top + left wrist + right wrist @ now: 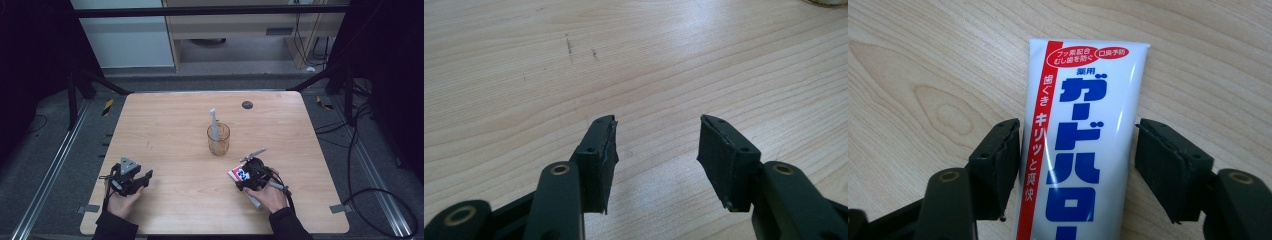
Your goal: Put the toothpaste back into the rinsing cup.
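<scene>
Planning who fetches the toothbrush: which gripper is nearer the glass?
Right. The right gripper sits just in front of the glass, slightly to its right, straddling a toothpaste tube. The left gripper is far off to the glass's left, over bare table.

A glass (pixel 218 139) holding an upright toothbrush (pixel 213 124) stands mid-table (pixel 165 125), with a toothpaste tube (pixel 239 174) lying nearer, to its right.
</scene>
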Tool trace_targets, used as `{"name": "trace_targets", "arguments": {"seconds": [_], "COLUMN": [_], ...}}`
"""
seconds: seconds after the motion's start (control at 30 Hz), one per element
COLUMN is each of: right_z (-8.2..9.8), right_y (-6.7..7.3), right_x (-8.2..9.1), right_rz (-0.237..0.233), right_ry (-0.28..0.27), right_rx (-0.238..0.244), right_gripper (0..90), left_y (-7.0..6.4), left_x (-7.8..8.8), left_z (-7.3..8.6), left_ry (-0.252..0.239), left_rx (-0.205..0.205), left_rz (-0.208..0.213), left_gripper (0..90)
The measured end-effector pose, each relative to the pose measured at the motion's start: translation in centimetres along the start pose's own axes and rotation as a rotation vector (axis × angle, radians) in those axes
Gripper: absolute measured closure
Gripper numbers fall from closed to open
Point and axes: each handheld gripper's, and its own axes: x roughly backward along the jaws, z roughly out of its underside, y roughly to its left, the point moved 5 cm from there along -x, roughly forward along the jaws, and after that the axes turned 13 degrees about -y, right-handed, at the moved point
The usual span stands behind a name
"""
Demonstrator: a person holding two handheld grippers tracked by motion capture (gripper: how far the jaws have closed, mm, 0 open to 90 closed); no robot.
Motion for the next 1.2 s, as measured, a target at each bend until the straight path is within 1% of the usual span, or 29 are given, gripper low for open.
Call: {"name": "trace_targets", "arguments": {"seconds": [0.07,0.1,0.2,0.27,0.33,0.4,0.47,0.57,0.67,0.7,0.83,0.87,0.9,0.93,0.97,1.03,1.1,1.2], "right_z": [0.0,0.0,-0.1,-0.2,-0.2,-0.2,-0.2,-0.4,-0.4,-0.4,-0.4,-0.4,-0.5,-0.6,-0.7,-0.9,-1.3,-1.8], "right_y": [0.0,0.0,0.1,0.2,0.3,0.4,0.4,0.3,0.3,0.4,0.4,0.4,0.3,0.4,0.4,0.5,0.4,0.3], "right_x": [-0.1,-0.1,-0.2,-0.1,-0.1,0.0,0.1,0.4,0.7,0.9,1.2,1.2,1.3,1.4,1.7,2.0,2.5,3.3], "right_rz": [0.006,0.006,0.010,0.007,0.013,0.013,0.020,0.017,0.006,0.001,-0.014,-0.019,-0.026,-0.023,-0.027,-0.033,-0.038,-0.041], "right_ry": [0.008,0.007,0.021,0.030,0.033,0.035,0.038,0.035,0.029,0.027,0.025,0.022,0.013,0.008,-0.003,-0.027,-0.058,-0.124], "right_rx": [-0.003,0.005,-0.001,-0.004,-0.005,-0.011,-0.025,-0.037,-0.028,-0.035,-0.052,-0.049,-0.037,-0.044,-0.036,-0.041,-0.042,-0.041], "right_gripper": [37.8,38.1,39.4,41.6,43.3,46.0,50.9,58.3,63.6,65.2,67.5,67.7,68.0,68.3,68.4,68.8,69.1,69.1], "left_y": [0.0,0.0,0.0,0.0,0.0,0.0,0.0,0.1,0.0,0.0,0.0,0.1,0.1,0.1,0.1,0.0,0.0,0.0], "left_x": [0.0,0.0,0.0,0.0,-0.1,-0.1,-0.1,-0.1,-0.1,-0.1,0.0,0.0,0.0,0.0,0.1,0.1,0.0,0.0], "left_z": [0.0,0.0,0.0,0.0,0.0,0.1,0.0,0.1,0.0,0.0,0.0,0.0,0.0,0.0,0.0,-0.1,-0.1,-0.1], "left_ry": [0.002,0.003,0.002,0.002,0.002,0.002,0.002,0.003,0.004,0.003,0.002,0.002,0.000,-0.001,-0.002,-0.002,-0.001,0.000], "left_rx": [-0.001,-0.001,-0.001,0.001,0.002,0.002,0.002,0.003,0.003,0.002,0.002,0.001,0.002,0.002,0.001,-0.001,-0.004,-0.004], "left_rz": [0.001,0.001,-0.001,-0.001,-0.001,-0.001,-0.001,-0.002,-0.002,-0.002,-0.002,-0.002,-0.003,-0.003,-0.003,-0.003,-0.004,-0.004], "left_gripper": [48.6,48.6,48.6,48.6,48.6,48.6,48.6,48.6,48.6,48.6,48.6,48.6,48.6,48.6,48.6,48.6,48.6,48.6]}}
